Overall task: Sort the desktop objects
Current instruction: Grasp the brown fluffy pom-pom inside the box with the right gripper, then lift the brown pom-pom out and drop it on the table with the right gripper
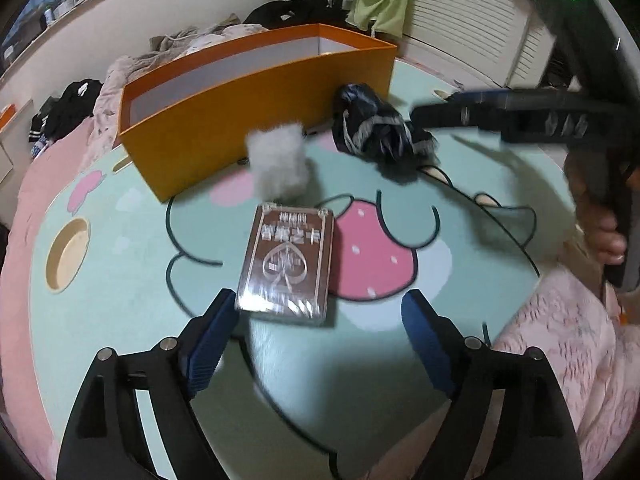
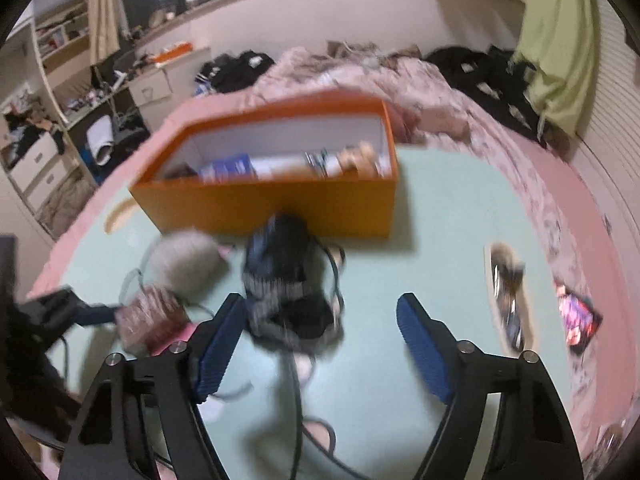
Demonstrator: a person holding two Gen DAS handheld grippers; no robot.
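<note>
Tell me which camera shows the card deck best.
The left wrist view: the card deck lies face up, its spade design readable, between the open fingers. In the right wrist view it is a blurred brown block at the left edge, partly cut off.

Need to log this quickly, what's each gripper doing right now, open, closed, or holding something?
Left gripper: open, holding nothing; the card box lies at its fingertips.
Right gripper: open, holding nothing; the dark bundle sits ahead.
</note>
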